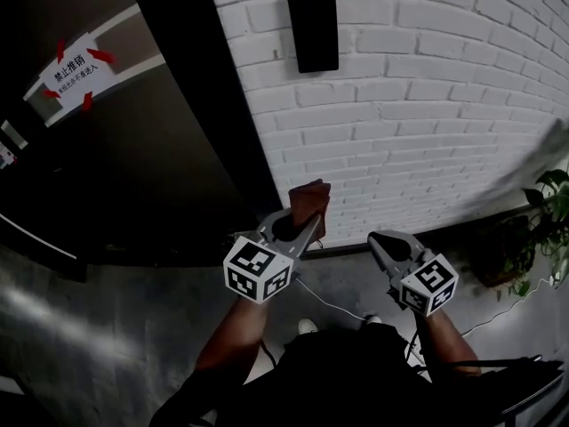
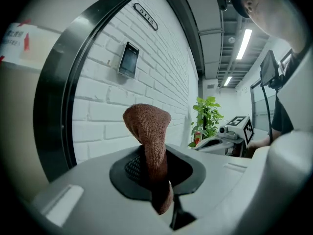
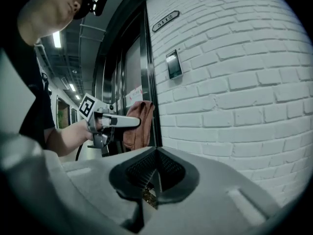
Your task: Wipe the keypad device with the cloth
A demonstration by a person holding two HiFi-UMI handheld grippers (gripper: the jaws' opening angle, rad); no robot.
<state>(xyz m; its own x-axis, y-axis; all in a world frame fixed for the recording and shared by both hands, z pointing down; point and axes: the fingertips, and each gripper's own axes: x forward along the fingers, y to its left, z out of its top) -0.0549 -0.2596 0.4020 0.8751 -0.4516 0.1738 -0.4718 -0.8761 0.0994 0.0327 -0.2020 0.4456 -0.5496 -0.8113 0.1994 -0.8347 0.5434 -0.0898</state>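
The keypad device (image 1: pixel 313 29) hangs on the white brick wall (image 1: pixel 427 123), long axis upright, well above both grippers. Its face is dark and I cannot make out any keys. Below it, the left gripper (image 1: pixel 307 225) has its jaws clamped on the brown cloth (image 1: pixel 309 205). The cloth stands up out of the jaws, and its bunched top leans toward the wall without touching the device. The right gripper (image 1: pixel 380 243), just beside the left, has its jaws pressed together with nothing between them. A dark door (image 1: pixel 133 167) bearing a paper sign (image 1: pixel 76 74) lies to the left. A potted plant (image 1: pixel 542 229) is cut off at the right edge.
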